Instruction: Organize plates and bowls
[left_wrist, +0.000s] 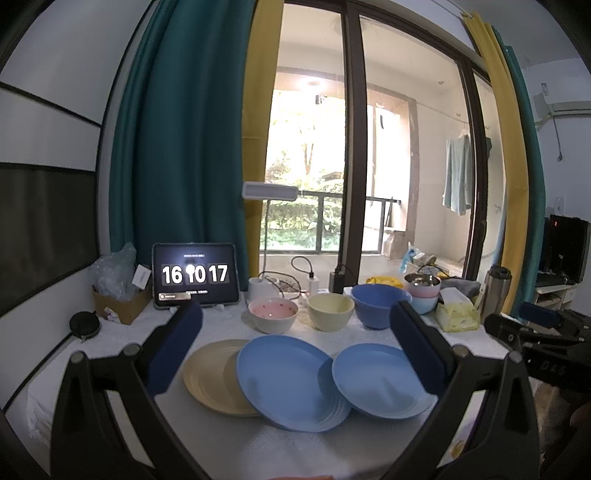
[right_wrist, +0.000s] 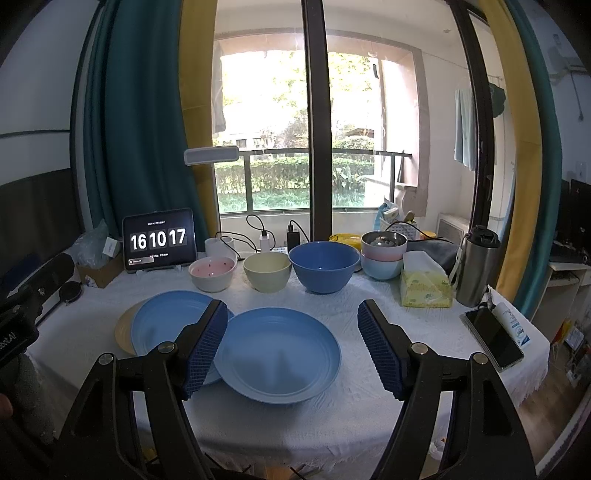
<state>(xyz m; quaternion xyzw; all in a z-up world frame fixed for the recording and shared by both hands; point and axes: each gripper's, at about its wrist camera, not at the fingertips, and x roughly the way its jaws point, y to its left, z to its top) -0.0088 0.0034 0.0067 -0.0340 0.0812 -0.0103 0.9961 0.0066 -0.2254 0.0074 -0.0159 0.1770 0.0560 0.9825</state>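
Three plates lie on the white-clothed table (right_wrist: 332, 417): a beige plate (left_wrist: 207, 376) at the left, a blue plate (left_wrist: 288, 380) overlapping it, and a second blue plate (right_wrist: 277, 354) to the right, its left rim tucked under the middle one. Behind them stand a pink-lined bowl (right_wrist: 212, 272), a pale yellow bowl (right_wrist: 267, 271) and a large blue bowl (right_wrist: 324, 266), with a stack of bowls (right_wrist: 383, 254) further right. My left gripper (left_wrist: 295, 350) hovers open above the plates. My right gripper (right_wrist: 291, 347) is open over the right blue plate, holding nothing.
A tablet clock (right_wrist: 159, 240) stands at the back left beside a cardboard box (left_wrist: 118, 302). A tissue pack (right_wrist: 424, 288), steel flask (right_wrist: 478, 266), phone (right_wrist: 493, 338) and tube (right_wrist: 511, 323) occupy the right side. Chargers and cables (right_wrist: 266, 236) sit by the window.
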